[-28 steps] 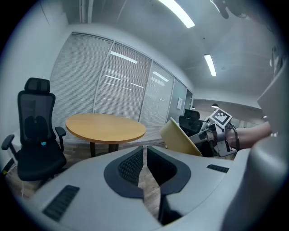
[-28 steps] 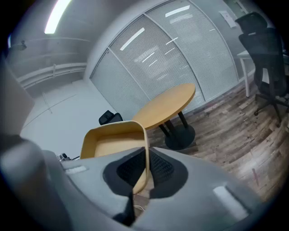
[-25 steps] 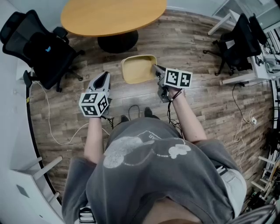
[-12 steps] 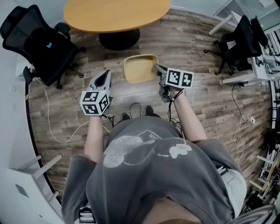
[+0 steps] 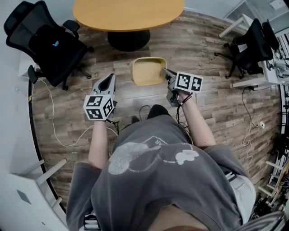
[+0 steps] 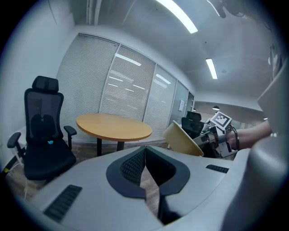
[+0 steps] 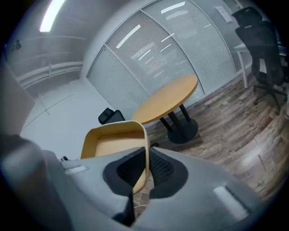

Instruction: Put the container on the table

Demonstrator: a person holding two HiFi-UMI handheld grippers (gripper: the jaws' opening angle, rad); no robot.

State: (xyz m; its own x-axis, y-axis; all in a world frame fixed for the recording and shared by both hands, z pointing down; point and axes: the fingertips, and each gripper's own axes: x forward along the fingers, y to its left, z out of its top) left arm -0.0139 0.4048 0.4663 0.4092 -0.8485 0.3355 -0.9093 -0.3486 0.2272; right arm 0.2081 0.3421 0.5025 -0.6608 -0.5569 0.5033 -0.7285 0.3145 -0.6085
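Observation:
A shallow yellow container [image 5: 147, 71] hangs in the air above the wooden floor, short of the round wooden table [image 5: 128, 13]. My right gripper [image 5: 165, 72] is shut on the container's right rim [image 7: 145, 149], which stands between the two jaws in the right gripper view. The container [image 6: 183, 140] also shows at the right of the left gripper view, tilted. My left gripper [image 5: 106, 81] is held out to the container's left, apart from it, jaws closed together with nothing between them [image 6: 145, 159]. The table [image 7: 167, 98] stands ahead on a black pedestal.
A black office chair [image 5: 43, 43] stands left of the table, and another chair [image 5: 251, 43] beside a white desk [image 5: 266, 72] at the right. Cables [image 5: 54, 131] trail across the floor at the left. White furniture [image 5: 31, 189] sits at the lower left.
The person has stepped forward: the table and chairs sit a little nearer in the head view. Both grippers keep their hold and spacing; the container stays in the right gripper.

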